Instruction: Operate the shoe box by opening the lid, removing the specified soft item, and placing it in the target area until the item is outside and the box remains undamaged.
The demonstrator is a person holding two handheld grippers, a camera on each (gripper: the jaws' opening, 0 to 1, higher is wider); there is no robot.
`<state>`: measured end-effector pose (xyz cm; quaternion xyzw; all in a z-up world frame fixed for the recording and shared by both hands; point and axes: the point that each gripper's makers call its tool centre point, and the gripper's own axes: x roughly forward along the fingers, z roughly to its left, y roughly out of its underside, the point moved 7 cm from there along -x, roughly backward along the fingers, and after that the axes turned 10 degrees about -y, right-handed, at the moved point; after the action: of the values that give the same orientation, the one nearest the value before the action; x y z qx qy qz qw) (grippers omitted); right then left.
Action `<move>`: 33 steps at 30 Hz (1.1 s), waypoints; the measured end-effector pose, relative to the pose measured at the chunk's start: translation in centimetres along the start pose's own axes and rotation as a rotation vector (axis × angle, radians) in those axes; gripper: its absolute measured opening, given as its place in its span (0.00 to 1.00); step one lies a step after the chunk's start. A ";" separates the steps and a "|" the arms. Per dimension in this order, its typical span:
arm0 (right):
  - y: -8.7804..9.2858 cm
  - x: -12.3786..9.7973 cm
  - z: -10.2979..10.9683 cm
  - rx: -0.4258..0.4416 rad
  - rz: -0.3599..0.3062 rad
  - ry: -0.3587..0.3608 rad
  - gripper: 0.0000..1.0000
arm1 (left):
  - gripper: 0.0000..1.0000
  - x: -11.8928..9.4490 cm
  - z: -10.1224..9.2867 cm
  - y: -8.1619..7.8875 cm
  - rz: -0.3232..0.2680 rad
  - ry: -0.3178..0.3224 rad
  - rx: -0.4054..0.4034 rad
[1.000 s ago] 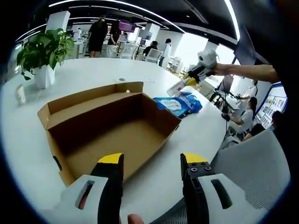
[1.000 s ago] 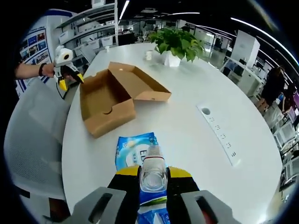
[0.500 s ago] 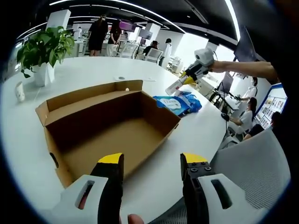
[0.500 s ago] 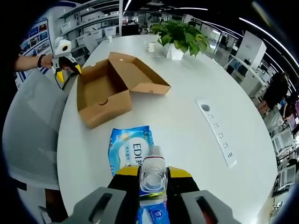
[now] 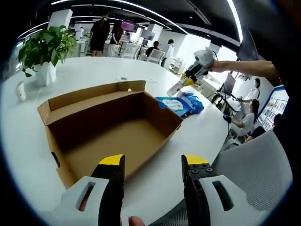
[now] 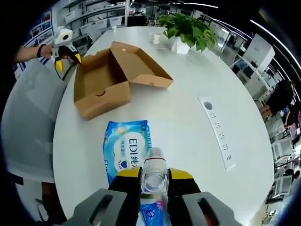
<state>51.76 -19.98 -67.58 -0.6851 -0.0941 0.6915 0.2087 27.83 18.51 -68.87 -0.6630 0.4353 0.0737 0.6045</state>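
Office floor in the background, big white round tabletop (image 6: 188, 122) carrying everything. Shoe box (image 5: 108, 127) sits on it with the lid folded all the way back; interior reads bare in the left gripper view and again from the far side in the right gripper view (image 6: 106, 80).

What changed over the last second: the right gripper (image 6: 154, 176) has lifted and backed off from the blue wet-wipes pack (image 6: 124, 148). The pack now shows nearly full length ahead of that gripper, where a second ago only its far end poked out past the jaws. Seen from the left gripper view, the pack (image 5: 179, 104) hasn't shifted; it lies flat on the tabletop just beside the box's end wall, outside the box.

Right gripper is pinching a small clear plastic bottle (image 6: 154, 173), jaws pressed against both its sides. Bottle is held above the tabletop, over the near end of the pack. Same tool shows from the left gripper view (image 5: 193, 75), up in the air past the box with the bottle sticking out.

Left gripper (image 5: 153, 162) has its jaws spread, nothing between them, hovering off the box's near corner. No contact with the cardboard.

Judgement: the soft item is out and set down, box walls and lid look uncreased. Extraction is done. The bottle in hand isn't in the task text, so I'd guess it needs setting down beside the pack.
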 end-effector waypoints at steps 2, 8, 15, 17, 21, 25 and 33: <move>0.1 0.1 -0.2 0.000 0.007 0.004 0.16 | 0.49 0.0 0.1 0.1 0.000 -0.001 -0.003; 0.4 0.2 -1.2 0.007 0.050 0.014 0.16 | 0.49 -0.1 0.3 0.4 0.004 -0.006 -0.012; 1.3 0.8 -1.7 0.003 0.136 0.017 0.16 | 0.49 -0.1 0.3 0.7 0.006 -0.006 -0.022; 1.5 0.9 -1.9 0.005 0.162 0.017 0.16 | 0.49 -0.1 0.3 0.8 0.006 -0.006 -0.022; 1.9 1.1 -2.3 0.004 0.216 0.017 0.16 | 0.49 -0.2 0.5 0.8 0.006 -0.010 -0.025; 1.9 1.4 -2.8 0.008 0.227 0.012 0.16 | 0.49 -0.1 0.6 1.0 0.007 -0.012 -0.034; 2.3 2.2 -2.6 0.005 0.284 -0.031 0.16 | 0.49 0.0 0.5 1.6 0.015 -0.009 -0.042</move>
<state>53.97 -21.51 -70.64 -0.6802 0.0021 0.7248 0.1091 26.98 19.10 -70.13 -0.6720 0.4360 0.0907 0.5917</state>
